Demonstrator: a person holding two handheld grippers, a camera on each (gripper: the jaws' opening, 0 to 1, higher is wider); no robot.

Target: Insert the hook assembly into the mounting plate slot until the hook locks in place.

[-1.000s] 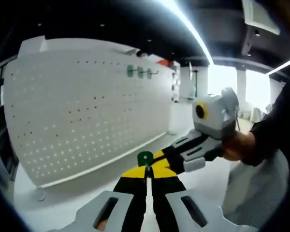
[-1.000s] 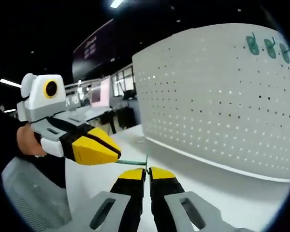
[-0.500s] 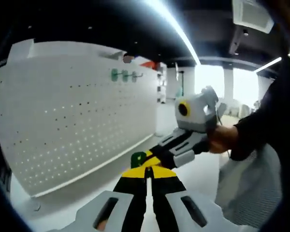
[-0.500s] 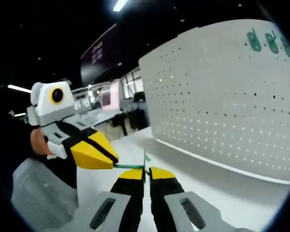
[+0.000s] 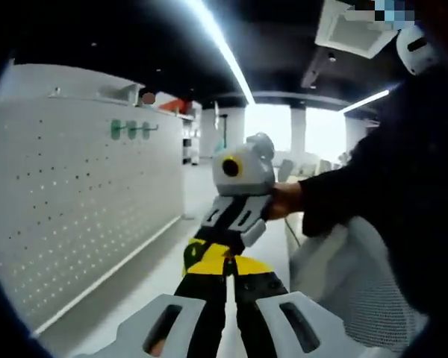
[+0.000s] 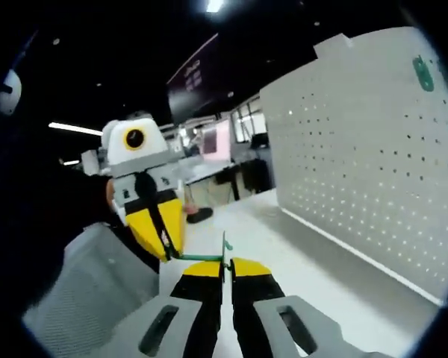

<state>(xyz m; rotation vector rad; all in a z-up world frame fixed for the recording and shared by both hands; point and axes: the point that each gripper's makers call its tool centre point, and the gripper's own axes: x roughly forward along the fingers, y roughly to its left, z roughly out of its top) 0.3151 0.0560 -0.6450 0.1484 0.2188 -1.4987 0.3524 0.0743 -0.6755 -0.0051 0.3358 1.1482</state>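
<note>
1. White table (image 6: 313, 261) runs under both claws, bare and pale, with a dark ceiling and long strip lights (image 5: 224, 52) overhead.
2. Right claw (image 6: 225, 262), black jaws with yellow tips, has its jaws pressed together on one end of a thin green wire hook (image 6: 205, 257). The wire's short upright end pokes up just above the tips.
3. Left claw (image 6: 164, 239) comes in from the left of the right gripper view and meets the other end of the same green hook. Its yellow jaws are closed on the wire.
4. From the left gripper view, the left claw (image 5: 225, 261) shows its jaws together, with a bit of green (image 5: 188, 252) at the tips. The right claw (image 5: 207, 247) crosses just above them, held by a person's hand (image 5: 284, 201) in a dark sleeve (image 5: 373, 164).
5. White perforated mounting panel (image 6: 373, 164) stands upright on the table, well apart from the hook, with open table between them. Its lower edge meets the table along a clear straight line.
6. Near the panel's top, the left gripper view shows a row of green hooks (image 5: 131, 129) already hung. The right gripper view catches one of those hung pieces (image 6: 422, 73).
7. Grey mesh chair back (image 6: 82, 291) sits to the left of the right claw. Desks and windows lie beyond.
</note>
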